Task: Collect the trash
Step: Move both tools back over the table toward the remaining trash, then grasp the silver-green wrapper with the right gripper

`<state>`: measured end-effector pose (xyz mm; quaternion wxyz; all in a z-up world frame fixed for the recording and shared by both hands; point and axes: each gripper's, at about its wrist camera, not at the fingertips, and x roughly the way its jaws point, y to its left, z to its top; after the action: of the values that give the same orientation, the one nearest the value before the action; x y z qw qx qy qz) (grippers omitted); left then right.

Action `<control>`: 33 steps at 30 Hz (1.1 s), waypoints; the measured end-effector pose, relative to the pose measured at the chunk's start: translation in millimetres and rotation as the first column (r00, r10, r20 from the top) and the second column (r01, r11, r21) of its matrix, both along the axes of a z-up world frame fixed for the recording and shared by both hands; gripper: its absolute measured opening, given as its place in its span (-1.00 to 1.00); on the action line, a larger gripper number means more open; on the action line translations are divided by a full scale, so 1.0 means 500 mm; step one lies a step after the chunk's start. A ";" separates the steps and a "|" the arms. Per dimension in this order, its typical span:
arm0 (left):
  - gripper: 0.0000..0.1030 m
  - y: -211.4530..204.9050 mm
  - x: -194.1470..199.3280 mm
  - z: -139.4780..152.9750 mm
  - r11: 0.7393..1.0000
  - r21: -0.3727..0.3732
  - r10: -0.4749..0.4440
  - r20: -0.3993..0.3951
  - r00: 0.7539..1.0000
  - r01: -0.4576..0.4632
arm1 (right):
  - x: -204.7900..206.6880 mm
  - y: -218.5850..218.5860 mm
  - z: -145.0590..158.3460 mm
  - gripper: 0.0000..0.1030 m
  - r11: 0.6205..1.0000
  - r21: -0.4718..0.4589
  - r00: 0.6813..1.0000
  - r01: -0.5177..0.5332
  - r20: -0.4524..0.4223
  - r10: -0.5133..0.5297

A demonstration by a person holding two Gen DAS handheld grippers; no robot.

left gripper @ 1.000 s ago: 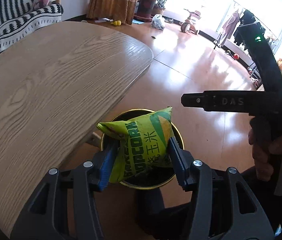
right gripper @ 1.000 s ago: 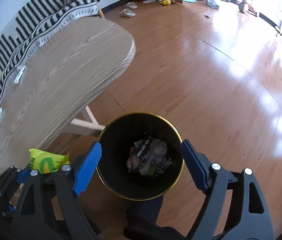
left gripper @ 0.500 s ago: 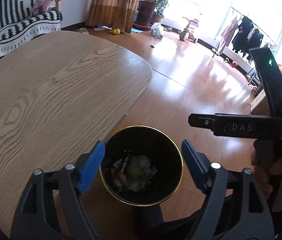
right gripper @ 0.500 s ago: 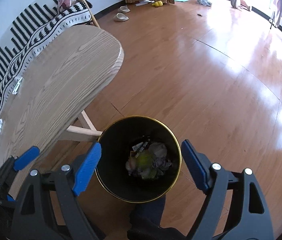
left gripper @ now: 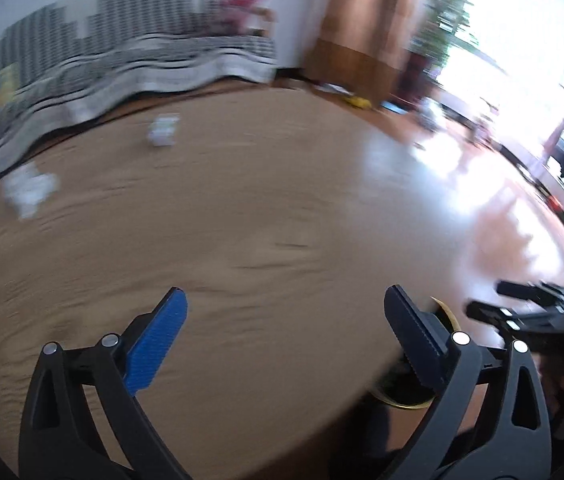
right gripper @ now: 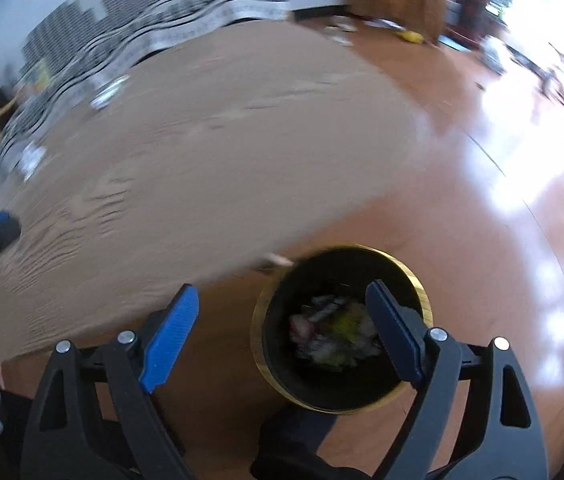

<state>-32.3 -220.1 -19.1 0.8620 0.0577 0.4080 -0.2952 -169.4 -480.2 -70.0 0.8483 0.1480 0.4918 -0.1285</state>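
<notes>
My left gripper point(left gripper: 284, 336) fingers are opening, empty, over the counter point(left gripper: 242, 220); my right gripper point(right gripper: 282, 320) fingers are opening, empty, above the trash bin point(right gripper: 422, 292).

Black gold-rimmed bin point(right gripper: 422, 300) on floor holds crumpled trash point(right gripper: 334, 334).

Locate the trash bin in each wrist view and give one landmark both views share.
Left wrist: bin at lower right, only a sliver of gold rim showing behind the right finger, past the table edge.
Right wrist: bin at lower centre-right, open, trash inside.
Shared landmark: wooden table.
</notes>
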 end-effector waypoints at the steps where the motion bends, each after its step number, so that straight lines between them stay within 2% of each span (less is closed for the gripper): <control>1: 0.87 0.043 0.019 0.001 0.999 0.003 0.049 -0.004 0.999 -0.049 | 0.022 0.028 0.005 0.61 0.999 0.003 0.999 -0.040 0.003 0.040; 3: 0.87 0.113 0.050 0.004 0.992 0.003 0.126 -0.014 0.992 -0.125 | 0.085 0.099 0.017 0.61 0.990 0.002 0.990 -0.140 0.009 0.140; 7: 0.87 0.261 0.104 -0.004 0.959 -0.006 0.282 -0.053 0.958 -0.283 | 0.203 0.210 0.026 0.61 0.966 0.001 0.966 -0.259 -0.004 0.259; 12: 0.87 0.368 0.136 -0.012 0.923 -0.003 0.383 -0.069 0.921 -0.384 | 0.400 0.331 0.043 0.61 0.936 -0.064 0.938 -0.345 0.006 0.346; 15: 0.87 0.394 0.158 -0.014 0.915 0.008 0.404 -0.063 0.913 -0.404 | 0.535 0.362 0.040 0.61 0.926 -0.121 0.933 -0.357 0.006 0.361; 21: 0.87 0.401 0.198 -0.023 0.911 0.021 0.412 -0.063 0.909 -0.411 | 0.766 0.371 0.011 0.61 0.927 -0.211 0.950 -0.312 -0.050 0.308; 25: 0.87 0.398 0.245 -0.032 0.904 0.038 0.428 -0.061 0.902 -0.427 | 0.859 0.361 -0.009 0.57 0.940 -0.173 0.955 -0.295 -0.069 0.287; 27: 0.87 0.404 0.274 -0.038 0.893 0.047 0.450 -0.060 0.891 -0.448 | 0.882 0.359 -0.019 0.44 0.941 -0.159 0.955 -0.297 -0.071 0.289; 29: 0.87 0.413 0.303 -0.041 0.881 0.047 0.472 -0.060 0.879 -0.470 | 0.898 0.359 -0.028 0.21 0.943 -0.145 0.954 -0.299 -0.070 0.291; 31: 0.87 0.419 0.332 -0.044 0.873 0.043 0.488 -0.060 0.871 -0.486 | 0.907 0.357 -0.037 -0.24 0.944 -0.109 0.950 -0.311 -0.074 0.305; 32: 0.87 0.420 0.346 -0.046 0.871 0.040 0.491 -0.059 0.869 -0.489 | 0.908 0.358 -0.040 -0.38 0.941 -0.103 0.946 -0.322 -0.066 0.316; 33: 0.87 0.422 0.362 -0.049 0.866 0.042 0.500 -0.054 0.864 -0.498 | 0.904 0.362 -0.043 -0.72 0.934 -0.106 0.939 -0.342 -0.062 0.337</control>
<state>148.8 -9.1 -43.5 0.8949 -0.0476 0.4398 -0.0587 282.5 -299.3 -91.5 0.8540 0.0089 0.5200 -0.0114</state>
